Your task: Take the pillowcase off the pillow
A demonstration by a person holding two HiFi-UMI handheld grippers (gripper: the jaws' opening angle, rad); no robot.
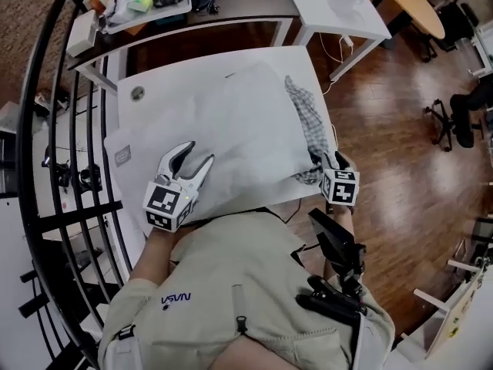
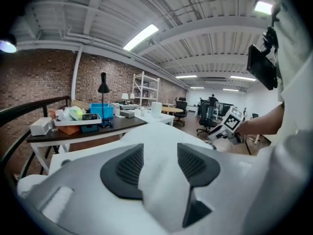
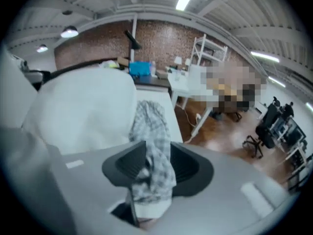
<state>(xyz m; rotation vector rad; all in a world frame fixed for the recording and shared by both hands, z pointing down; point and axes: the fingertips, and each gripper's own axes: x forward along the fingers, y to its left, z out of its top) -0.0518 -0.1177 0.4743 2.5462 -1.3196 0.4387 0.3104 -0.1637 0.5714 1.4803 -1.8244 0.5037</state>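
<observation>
A white pillow lies across the white table. The checked pillowcase is bunched along the pillow's right end. My left gripper sits at the pillow's near edge, and a ridge of white pillow fills the gap between its dark pads. My right gripper is at the table's near right corner, shut on a hanging bunch of the checked pillowcase. In the right gripper view the pillow bulges to the left of the cloth.
A black railing runs down the left side. Behind the table stands a dark desk with a tray of clutter, and a second white table stands at the back right. An office chair is on the wood floor to the right.
</observation>
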